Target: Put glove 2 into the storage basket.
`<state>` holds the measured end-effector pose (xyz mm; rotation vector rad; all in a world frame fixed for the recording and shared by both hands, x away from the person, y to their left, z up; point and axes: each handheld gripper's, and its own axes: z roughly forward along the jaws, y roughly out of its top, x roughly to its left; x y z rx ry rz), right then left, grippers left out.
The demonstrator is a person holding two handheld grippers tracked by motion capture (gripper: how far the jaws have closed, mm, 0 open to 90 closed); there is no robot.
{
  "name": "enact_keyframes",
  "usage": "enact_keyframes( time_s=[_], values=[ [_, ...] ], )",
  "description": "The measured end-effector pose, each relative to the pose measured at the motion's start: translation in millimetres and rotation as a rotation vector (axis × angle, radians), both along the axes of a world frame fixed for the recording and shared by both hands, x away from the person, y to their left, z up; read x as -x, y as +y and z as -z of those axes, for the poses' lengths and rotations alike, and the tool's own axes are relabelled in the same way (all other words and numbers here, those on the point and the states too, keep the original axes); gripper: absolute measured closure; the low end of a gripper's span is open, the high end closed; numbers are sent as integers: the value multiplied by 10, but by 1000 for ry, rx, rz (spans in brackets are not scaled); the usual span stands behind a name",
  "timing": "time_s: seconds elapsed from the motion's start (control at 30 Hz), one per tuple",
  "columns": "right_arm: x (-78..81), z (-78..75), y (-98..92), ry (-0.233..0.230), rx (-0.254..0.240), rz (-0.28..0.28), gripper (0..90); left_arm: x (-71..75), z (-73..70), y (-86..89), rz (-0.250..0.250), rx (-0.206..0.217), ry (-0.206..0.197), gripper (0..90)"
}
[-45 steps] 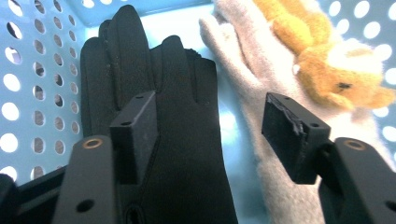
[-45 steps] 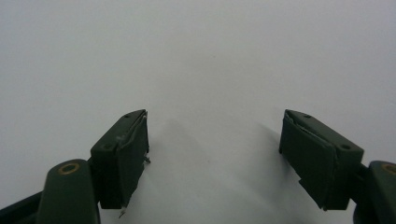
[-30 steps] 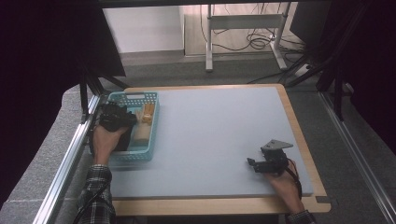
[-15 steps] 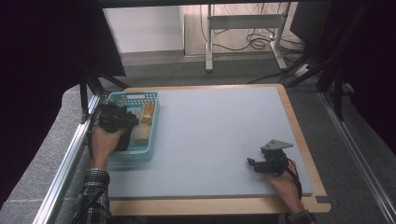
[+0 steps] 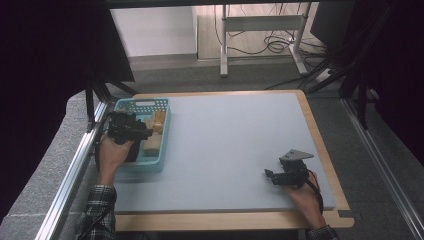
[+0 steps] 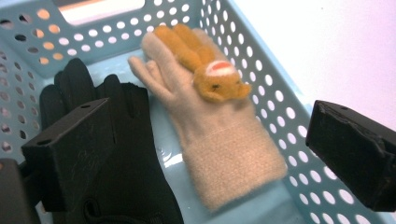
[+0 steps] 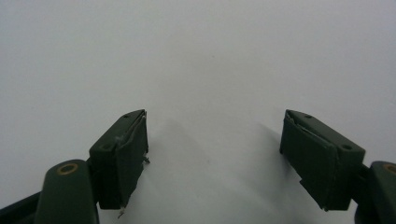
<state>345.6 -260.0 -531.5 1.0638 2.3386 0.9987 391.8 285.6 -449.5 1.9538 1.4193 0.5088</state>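
Observation:
A light blue perforated basket stands at the table's left edge. Inside lie a beige knit glove with a small orange plush toy on it, and a black glove beside it. My left gripper hangs open over the basket, one jaw above the black glove, the other at the basket's right wall. My right gripper rests open on the bare table at the front right, with nothing between its jaws.
The grey table top has a wooden border. A metal rail runs along its left side. Behind the table a desk frame and cables lie on the floor.
The left gripper has shifted very slightly over the basket. The right gripper has stayed in place.

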Motion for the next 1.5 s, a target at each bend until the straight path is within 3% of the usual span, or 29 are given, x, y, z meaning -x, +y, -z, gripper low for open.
enact_keyframes(
  time_s=[0.37, 0.8, 1.5],
  values=[
    [0, -1, 0, 0, 1, 1, 226, 114, -99, -163, 53, 5, -39, 21],
    [-1, -1, 0, 0, 1, 1, 225, 177, -126, -444, 125, 10, -57, 18],
    [-2, 0, 0, -1, 1, 1, 225, 266, -17, -939, 238, 29, -71, 19]
  ],
)
